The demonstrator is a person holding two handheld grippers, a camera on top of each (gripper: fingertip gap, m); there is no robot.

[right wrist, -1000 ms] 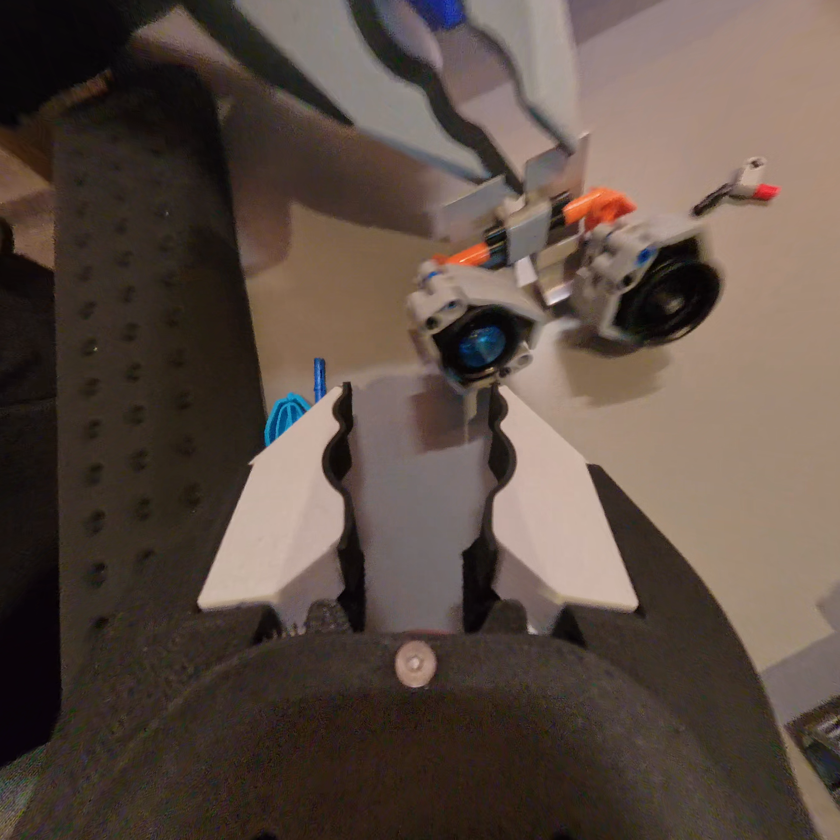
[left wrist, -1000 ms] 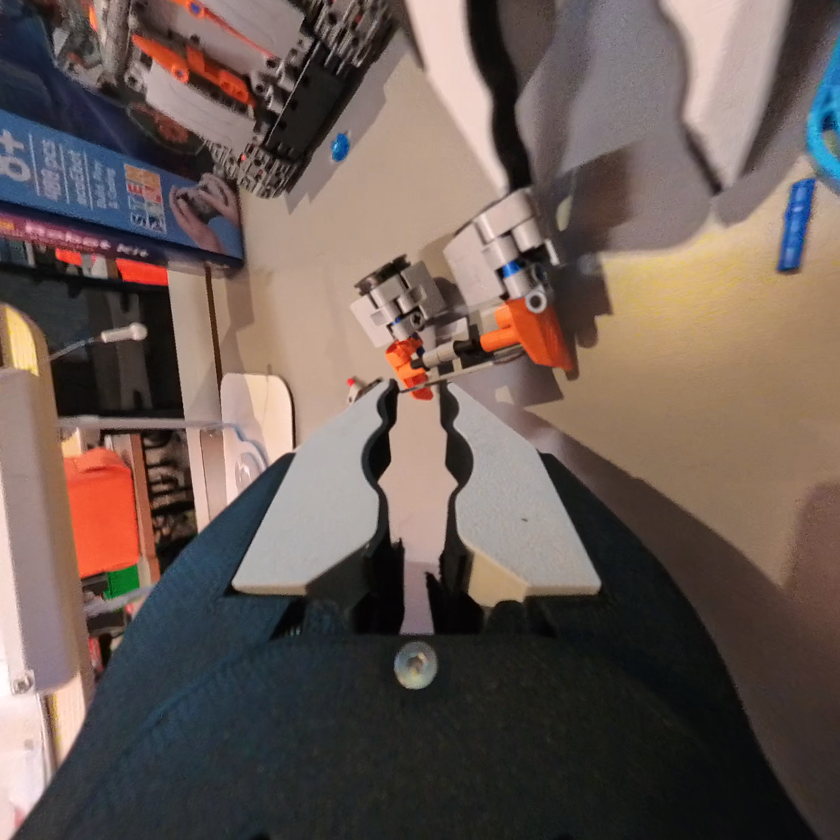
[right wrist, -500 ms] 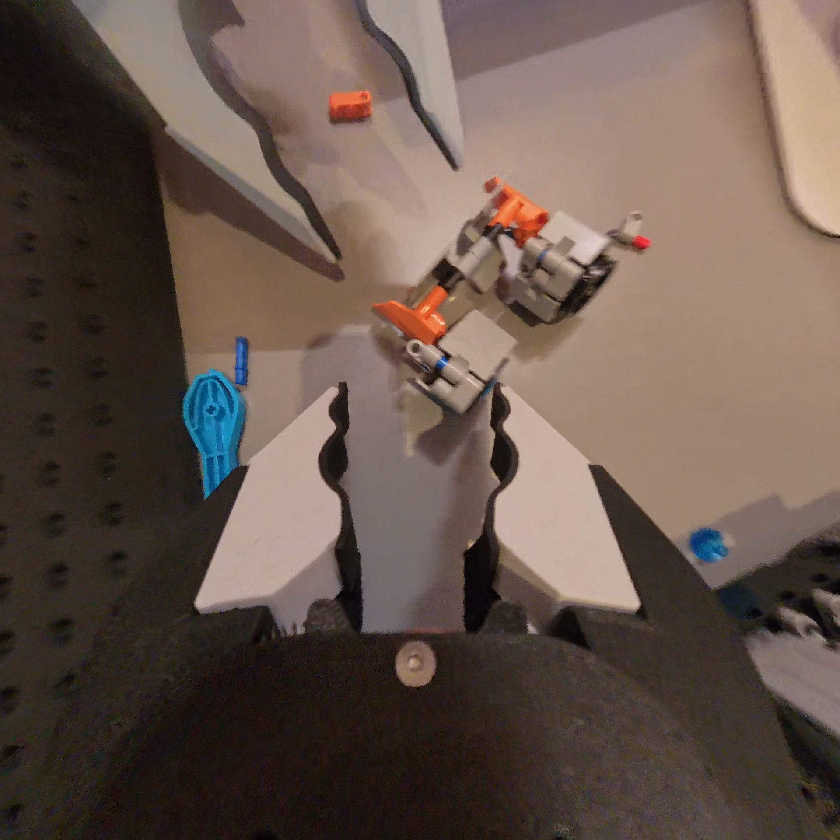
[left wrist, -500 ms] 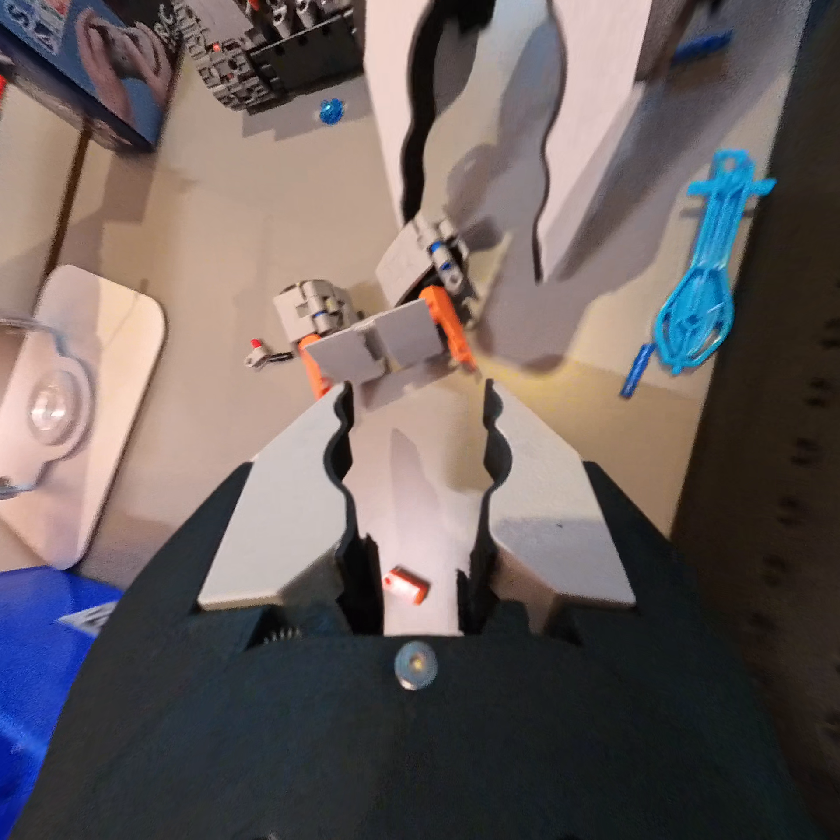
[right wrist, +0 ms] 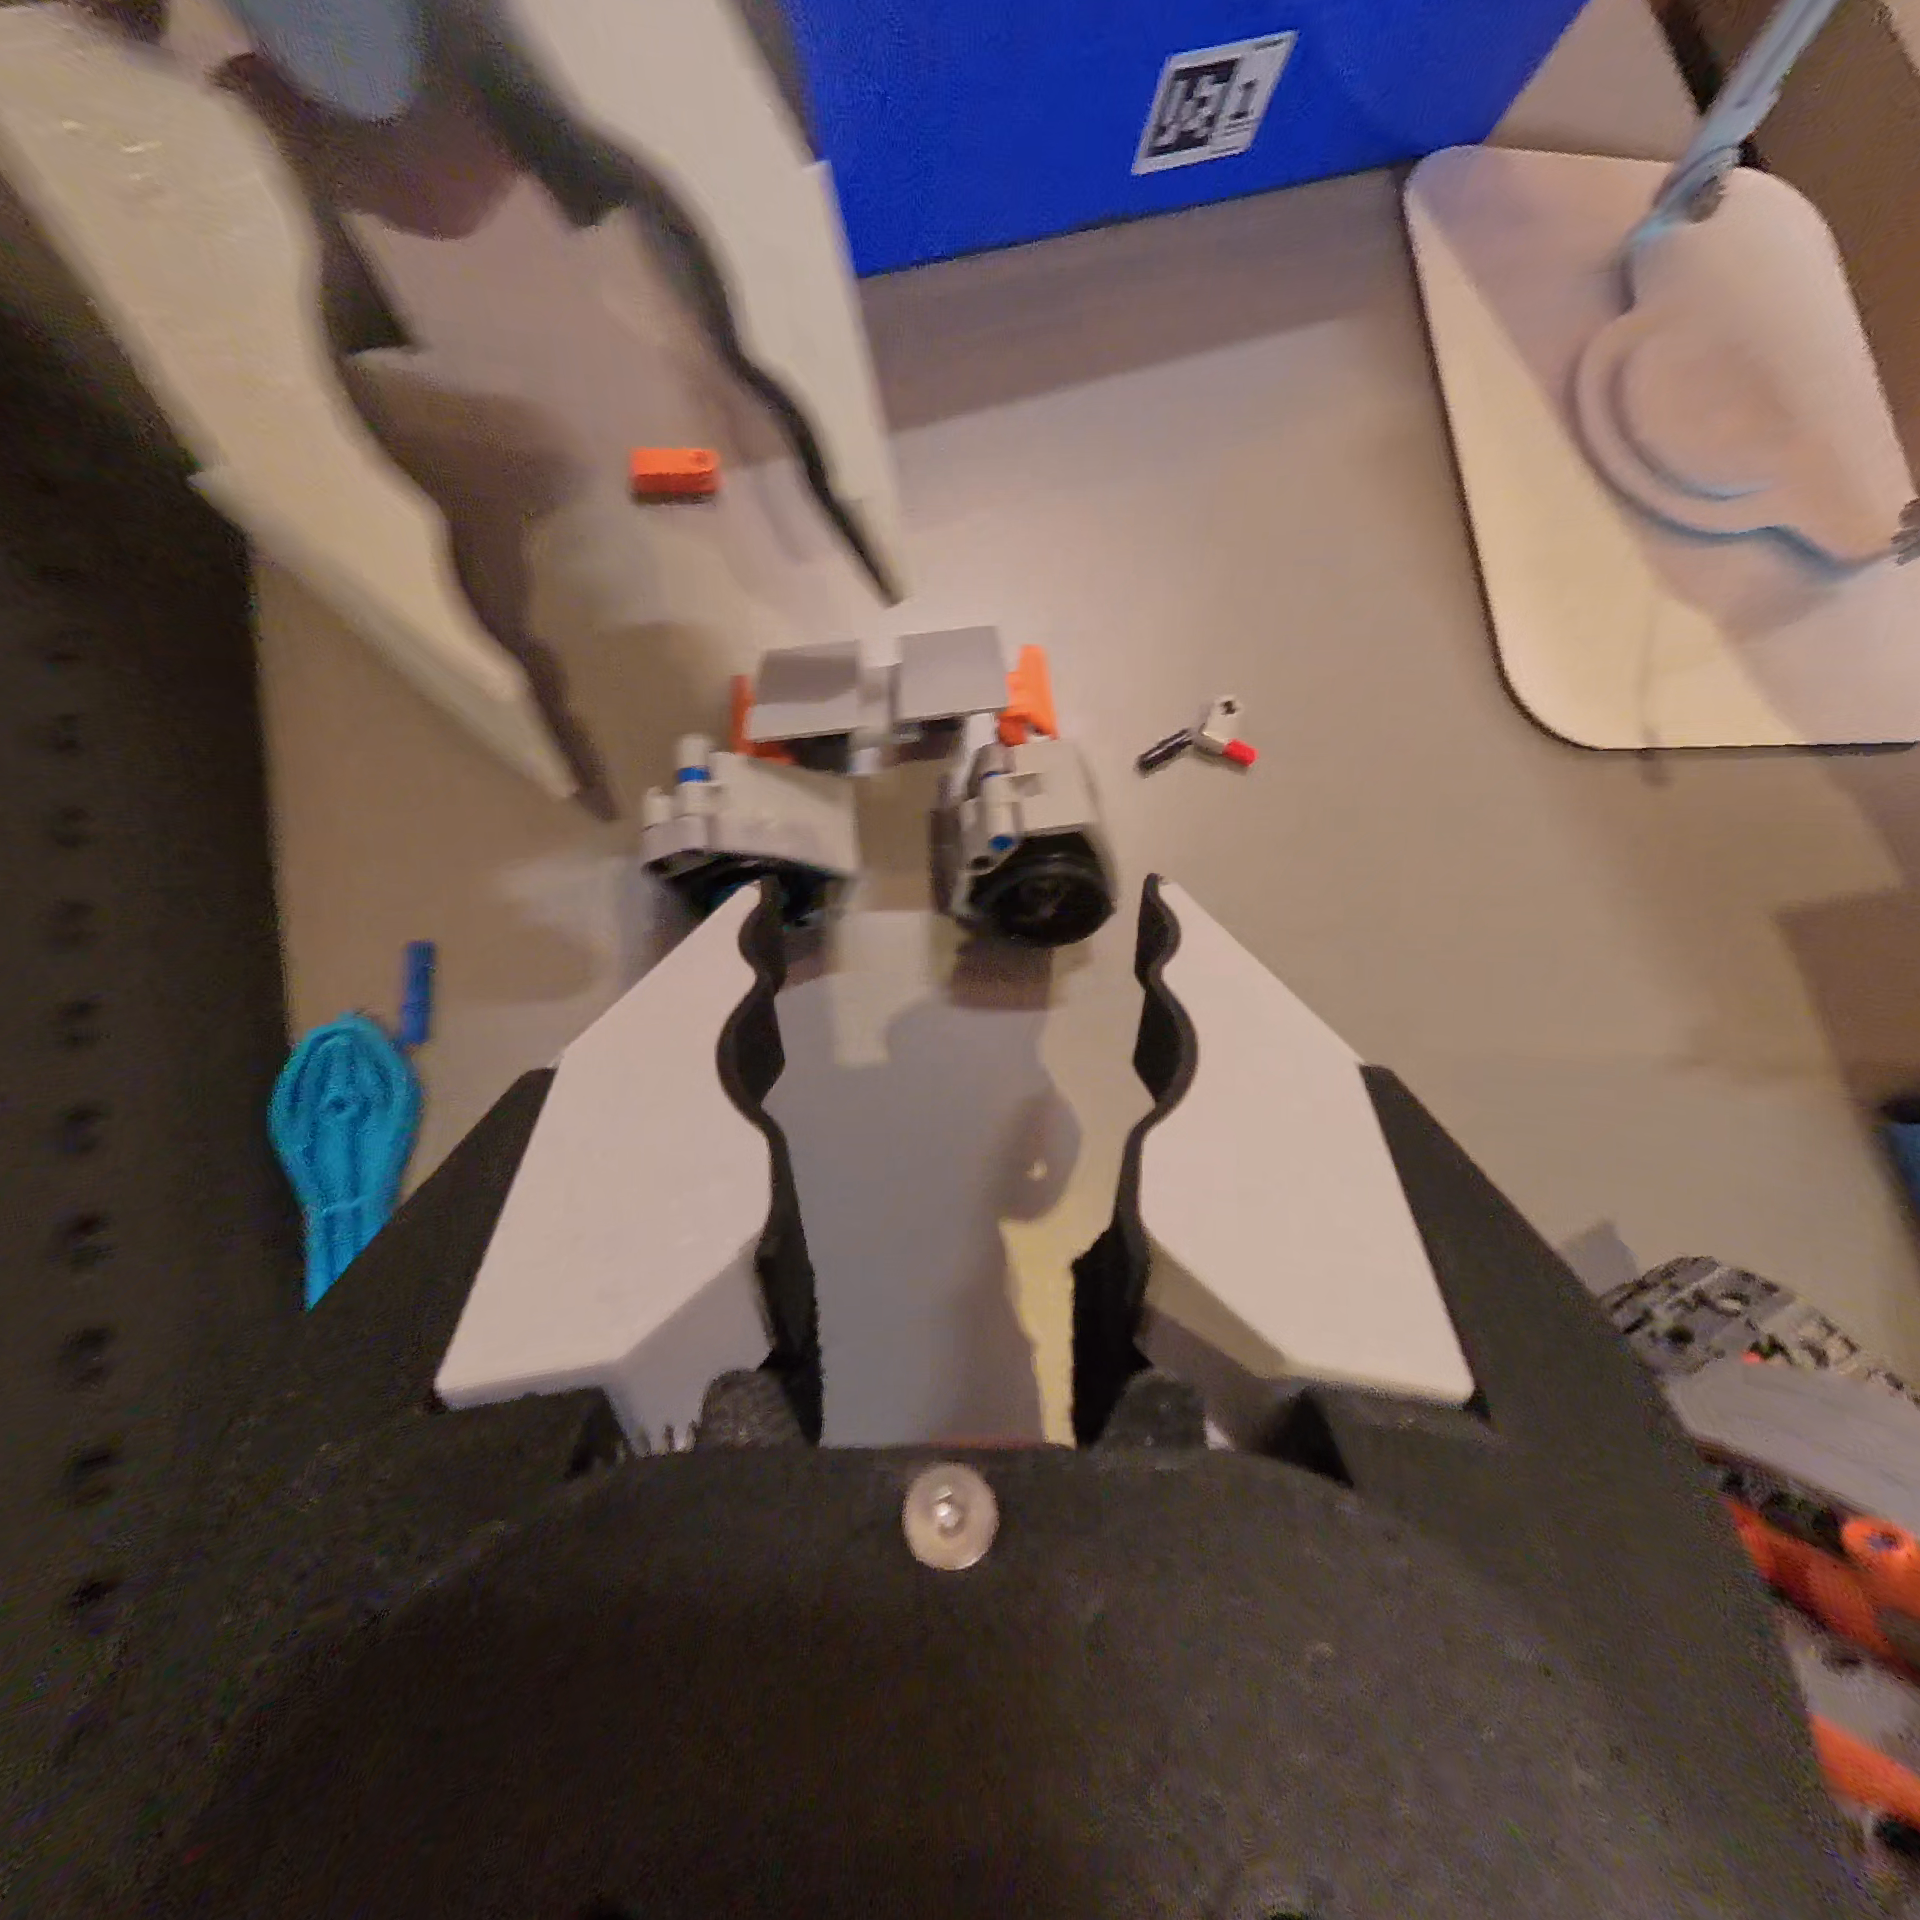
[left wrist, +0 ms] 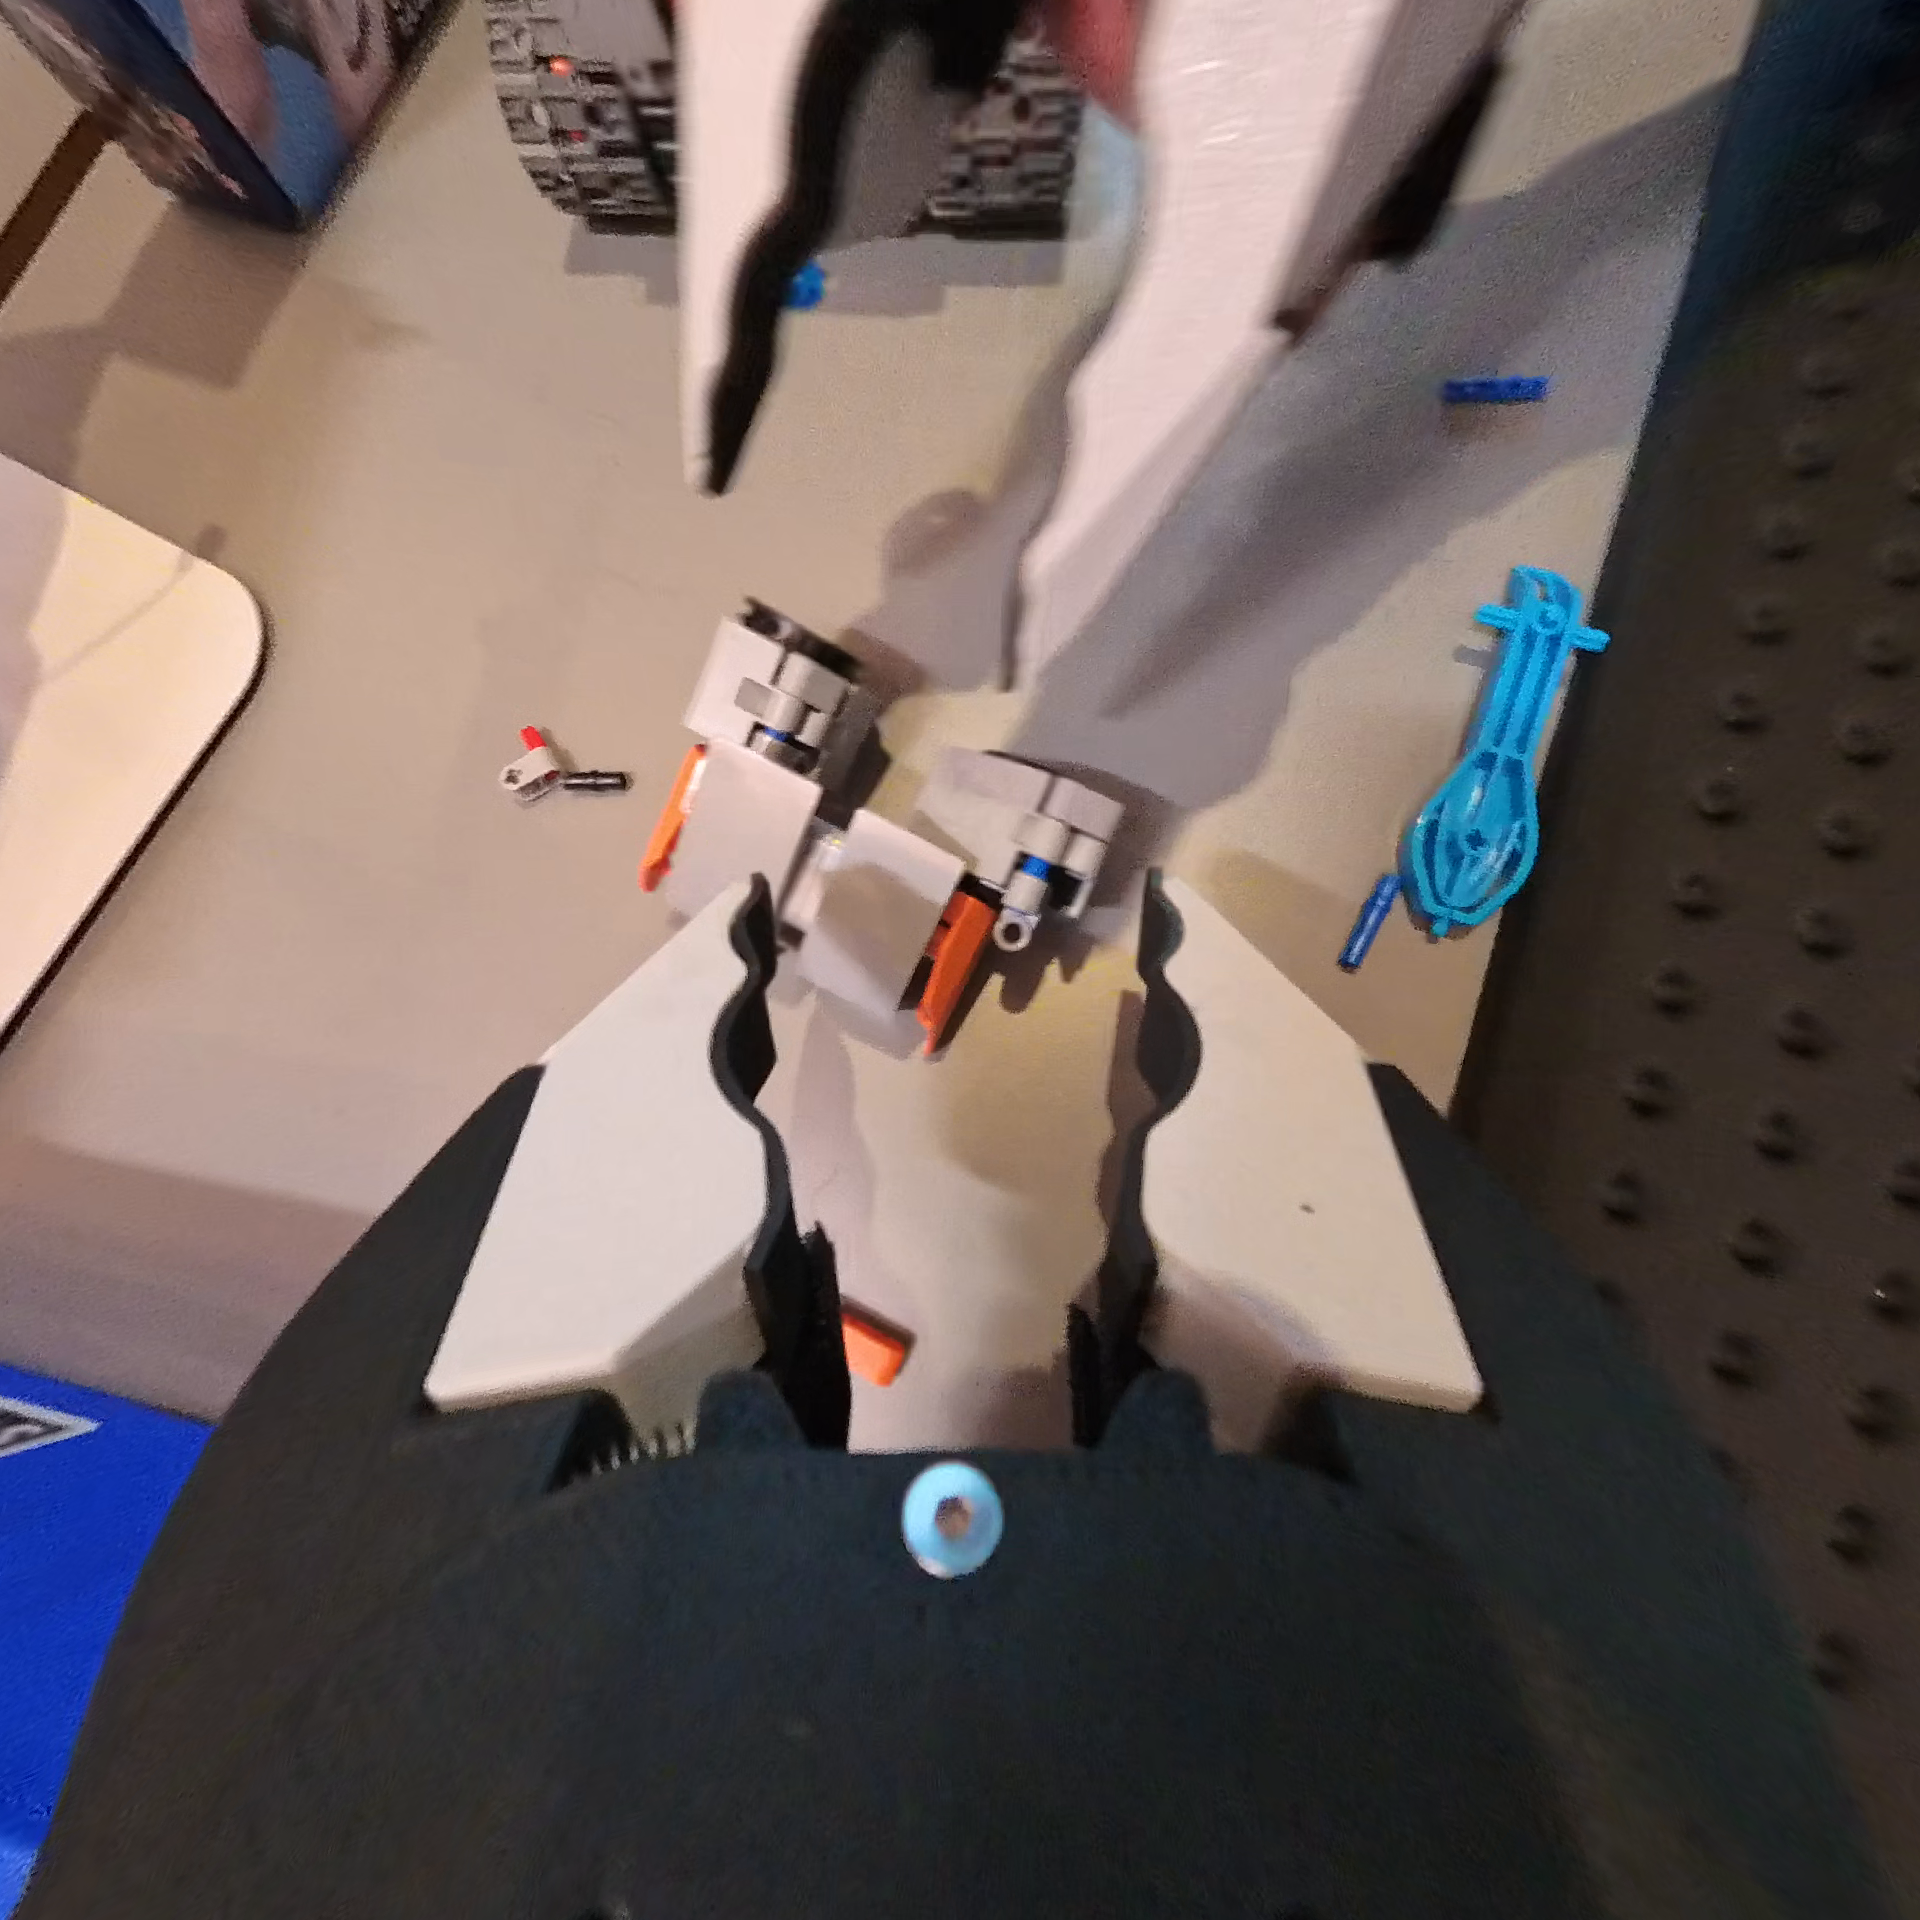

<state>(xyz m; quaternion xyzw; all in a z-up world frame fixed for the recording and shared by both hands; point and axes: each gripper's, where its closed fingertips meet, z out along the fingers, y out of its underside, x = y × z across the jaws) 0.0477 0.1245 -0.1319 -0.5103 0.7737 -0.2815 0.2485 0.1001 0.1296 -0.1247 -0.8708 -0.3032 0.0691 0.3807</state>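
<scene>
A small grey and orange brick-built assembly point(left wrist: 862, 842) with two round housings lies on the beige table; it also shows in the right wrist view point(right wrist: 883, 769). My left gripper point(left wrist: 951, 894) is open and empty, hovering above the assembly's near side. My right gripper point(right wrist: 951, 899) is open and empty, hovering above the opposite side. Each gripper shows in the other's view, blurred, at the top. A loose orange piece point(left wrist: 873, 1345) lies on the table under the left gripper, also in the right wrist view point(right wrist: 673, 473). A small grey pin with a red tip point(left wrist: 551, 771) lies beside the assembly.
A light blue plastic piece point(left wrist: 1486, 790) and small blue pins point(left wrist: 1493, 390) lie by a black studded mat point(left wrist: 1766, 935). A large dark tracked model point(left wrist: 592, 114) and a box stand at the far edge. A white lamp base point(right wrist: 1683, 436) and a blue box point(right wrist: 1091, 114) stand nearby.
The left gripper let go of the assembly and opened, then both grippers lifted away and swung round. The assembly now lies free on the table.
</scene>
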